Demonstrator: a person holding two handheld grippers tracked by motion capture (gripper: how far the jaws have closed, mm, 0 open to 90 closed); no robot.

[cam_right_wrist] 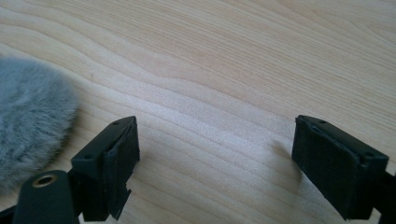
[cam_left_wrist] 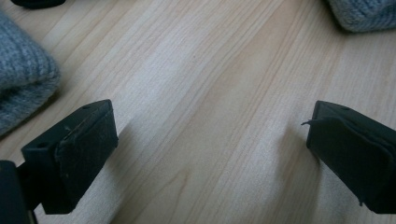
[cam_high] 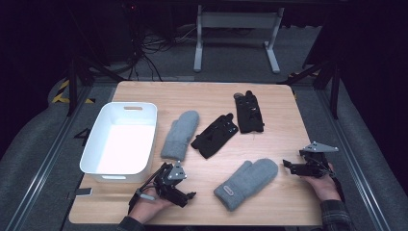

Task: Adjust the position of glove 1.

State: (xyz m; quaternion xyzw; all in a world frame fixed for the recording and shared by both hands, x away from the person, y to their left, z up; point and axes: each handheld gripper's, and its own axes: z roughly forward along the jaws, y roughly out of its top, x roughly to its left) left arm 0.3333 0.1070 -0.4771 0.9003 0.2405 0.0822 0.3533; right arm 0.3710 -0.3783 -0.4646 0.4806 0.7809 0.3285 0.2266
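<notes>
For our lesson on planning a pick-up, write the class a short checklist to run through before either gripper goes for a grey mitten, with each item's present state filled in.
1. Left gripper open and empty: ok, bare wood between its jaws.
2. Right gripper open and empty: ok, jaws apart over bare wood.
3. Grey knitted mitten with a label on its cuff free to grasp: ok, it lies flat between the grippers, touching neither.
4. Second grey knitted mitten reachable: ok, lying beside the white plastic bin, nothing on it.
5. Bin ready to receive: ok, it looks empty.
6. Two black gloves out of the way: ok, they lie farther back on the light wooden table.
</notes>
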